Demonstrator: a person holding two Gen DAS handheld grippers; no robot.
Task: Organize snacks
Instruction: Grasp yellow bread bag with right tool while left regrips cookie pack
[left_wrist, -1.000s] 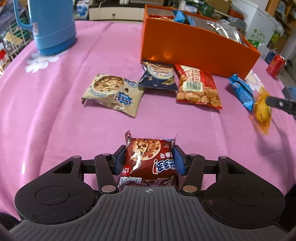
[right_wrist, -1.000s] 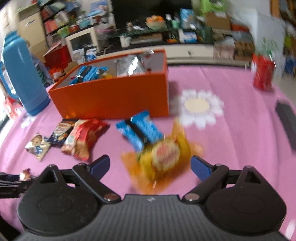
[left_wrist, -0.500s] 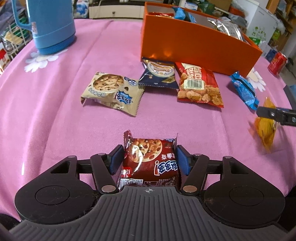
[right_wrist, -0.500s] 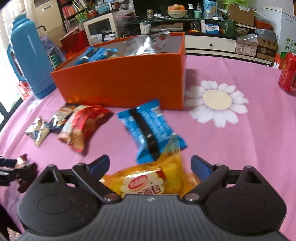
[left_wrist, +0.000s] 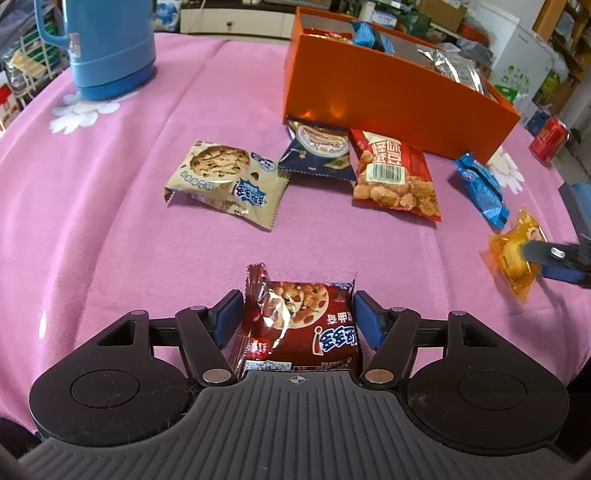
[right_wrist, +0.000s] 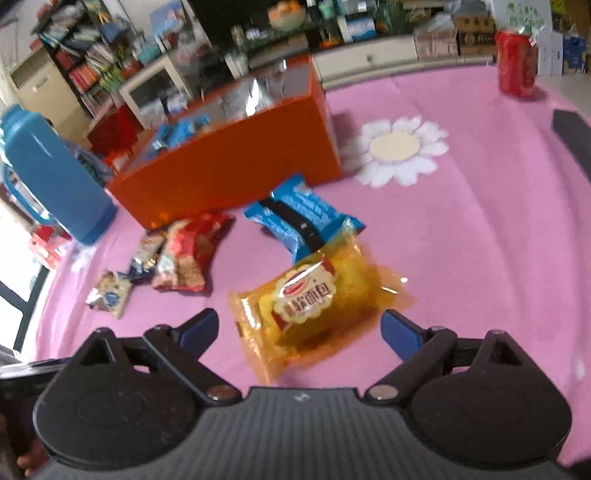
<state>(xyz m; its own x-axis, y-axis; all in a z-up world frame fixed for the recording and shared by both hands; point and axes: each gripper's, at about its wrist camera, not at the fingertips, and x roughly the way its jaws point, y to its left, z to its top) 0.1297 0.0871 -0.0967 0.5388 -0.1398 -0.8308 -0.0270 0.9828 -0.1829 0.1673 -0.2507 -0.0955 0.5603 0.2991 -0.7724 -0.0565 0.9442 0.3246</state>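
Gripping the red cookie packet (left_wrist: 301, 326) above the desk (left_wrist: 122, 229), the left gripper (left_wrist: 295, 321) must carry it to the orange box (left_wrist: 388, 96); the right gripper (right_wrist: 299, 330), fingers wide, straddles the yellow bread packet (right_wrist: 310, 299) (ungrasped, needs closing).

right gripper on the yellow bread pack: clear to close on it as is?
Probably yes. The right gripper is open, with the yellow bread pack lying flat on the tablecloth between its fingers. The blue wafer pack lies just beyond, not in the way.
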